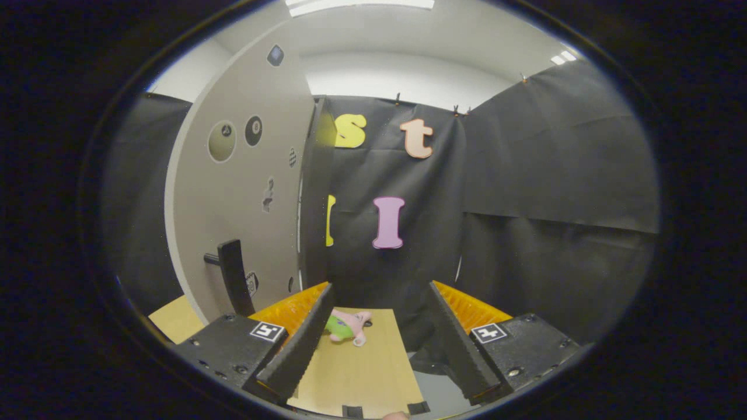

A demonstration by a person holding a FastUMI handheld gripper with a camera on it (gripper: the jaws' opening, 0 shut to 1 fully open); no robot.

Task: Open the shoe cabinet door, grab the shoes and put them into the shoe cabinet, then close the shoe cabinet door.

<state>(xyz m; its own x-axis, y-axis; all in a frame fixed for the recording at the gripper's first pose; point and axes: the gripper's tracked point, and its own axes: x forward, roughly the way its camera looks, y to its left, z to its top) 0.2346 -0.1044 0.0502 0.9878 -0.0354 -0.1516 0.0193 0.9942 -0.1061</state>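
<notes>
Your claw (382, 318) gapes wide, holding nothing. The cabinet door (245, 192) stands at ten o'clock, its inside hidden. A pink-green shoe (348, 326) lies on the bench (356, 373).

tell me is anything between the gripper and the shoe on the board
Nothing visible blocks it. The gripper is open, and the small pink and green shoe lies on the wooden board just ahead, near one finger. The cabinet door with its handle stands off to the side.
</notes>
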